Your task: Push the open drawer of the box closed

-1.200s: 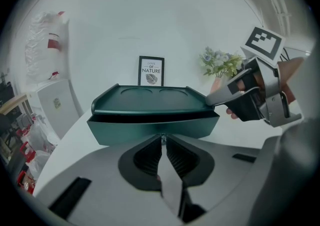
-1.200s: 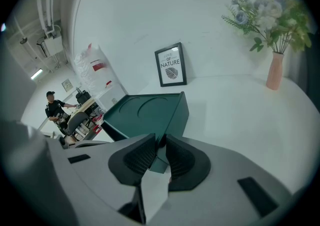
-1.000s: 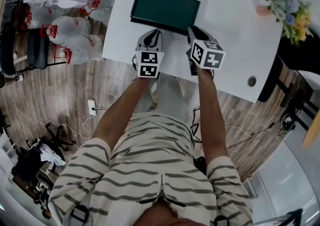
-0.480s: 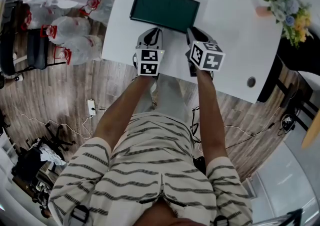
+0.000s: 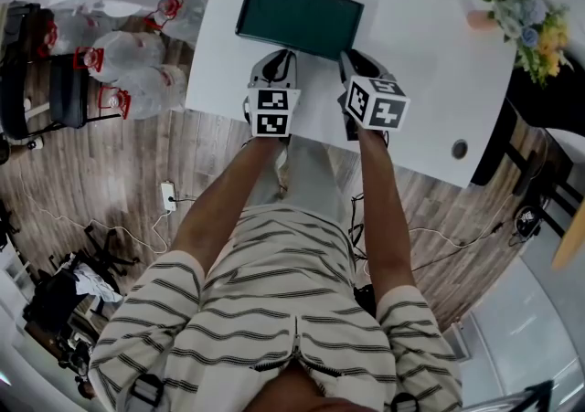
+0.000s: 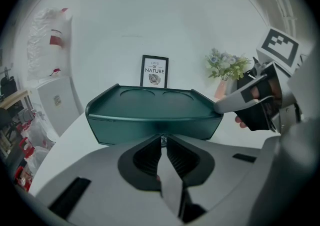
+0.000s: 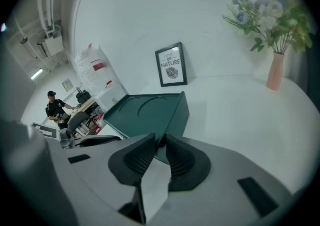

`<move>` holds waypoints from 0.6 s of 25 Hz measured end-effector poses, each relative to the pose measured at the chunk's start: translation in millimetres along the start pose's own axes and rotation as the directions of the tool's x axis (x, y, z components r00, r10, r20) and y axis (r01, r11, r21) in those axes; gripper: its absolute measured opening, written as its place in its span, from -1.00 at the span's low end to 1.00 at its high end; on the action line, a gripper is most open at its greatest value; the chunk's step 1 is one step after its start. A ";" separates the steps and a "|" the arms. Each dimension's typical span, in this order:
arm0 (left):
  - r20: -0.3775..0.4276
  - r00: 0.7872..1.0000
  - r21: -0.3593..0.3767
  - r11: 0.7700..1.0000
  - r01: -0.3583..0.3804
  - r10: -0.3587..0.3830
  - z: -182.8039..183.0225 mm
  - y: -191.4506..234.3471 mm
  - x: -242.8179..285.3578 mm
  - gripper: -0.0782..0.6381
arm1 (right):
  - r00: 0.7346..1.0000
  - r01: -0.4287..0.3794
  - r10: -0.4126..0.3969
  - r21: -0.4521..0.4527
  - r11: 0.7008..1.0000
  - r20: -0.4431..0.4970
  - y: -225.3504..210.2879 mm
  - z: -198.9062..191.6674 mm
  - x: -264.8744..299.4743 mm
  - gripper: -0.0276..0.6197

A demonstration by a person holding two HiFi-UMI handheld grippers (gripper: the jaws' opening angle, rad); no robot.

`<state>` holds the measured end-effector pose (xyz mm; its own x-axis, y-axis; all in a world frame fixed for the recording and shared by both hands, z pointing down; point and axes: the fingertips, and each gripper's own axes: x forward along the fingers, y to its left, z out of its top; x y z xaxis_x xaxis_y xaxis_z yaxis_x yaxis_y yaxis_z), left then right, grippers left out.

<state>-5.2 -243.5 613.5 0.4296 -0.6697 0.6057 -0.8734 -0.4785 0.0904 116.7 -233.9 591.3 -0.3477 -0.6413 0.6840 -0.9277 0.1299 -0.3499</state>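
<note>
Leaning over the white desk [image 5: 430,63], the person holds both tools against the near face of the dark green box [image 5: 300,15], which lies crosswise toward the far side of the desk. The left gripper [image 5: 286,57] meets that front about a third of the way in from the left. Its jaws are drawn together with nothing between them. The right gripper [image 5: 348,57] bears on the front by the right-hand corner, and its jaws are also pinched to a narrow slit and empty.

From where I stand hardly any drawer juts out, so I'd judge the push is close to finished. No seam is clear enough to be sure.

To finish it well, both tips should press evenly and level, straight along the drawer's travel. Uneven pressure would likely twist the box or send it skidding over the smooth top, with nothing behind to brace it.

The box lid has two shallow round recesses [image 6: 134,91], both bare. The drawer's inside cannot be seen. A pink vase [image 7: 274,71] of flowers stands well off to the right, and a framed print [image 6: 154,71] stands beyond the box.
</note>
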 end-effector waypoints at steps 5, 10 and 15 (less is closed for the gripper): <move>0.001 1.000 0.005 1.000 -0.001 0.001 0.6 0.1 -0.2 -0.68 | 1.000 0.001 -0.001 -0.005 1.000 -0.001 -0.1 0.8 -0.4 -0.67; -0.004 1.000 0.008 1.000 0.003 -0.003 -0.4 0.2 -1.2 -0.69 | 1.000 0.002 -0.002 -0.005 1.000 -0.005 0.4 -0.3 -0.1 -0.67; 0.000 1.000 -0.001 1.000 0.002 -0.002 -0.1 -0.3 -4.0 -0.71 | 1.000 0.004 -0.004 -0.006 1.000 -0.008 0.1 -1.1 -0.1 -0.67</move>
<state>-6.7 -240.7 611.1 0.4315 -0.6690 0.6052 -0.8727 -0.4795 0.0922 116.5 -233.1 591.9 -0.3454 -0.6359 0.6901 -0.9298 0.1322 -0.3436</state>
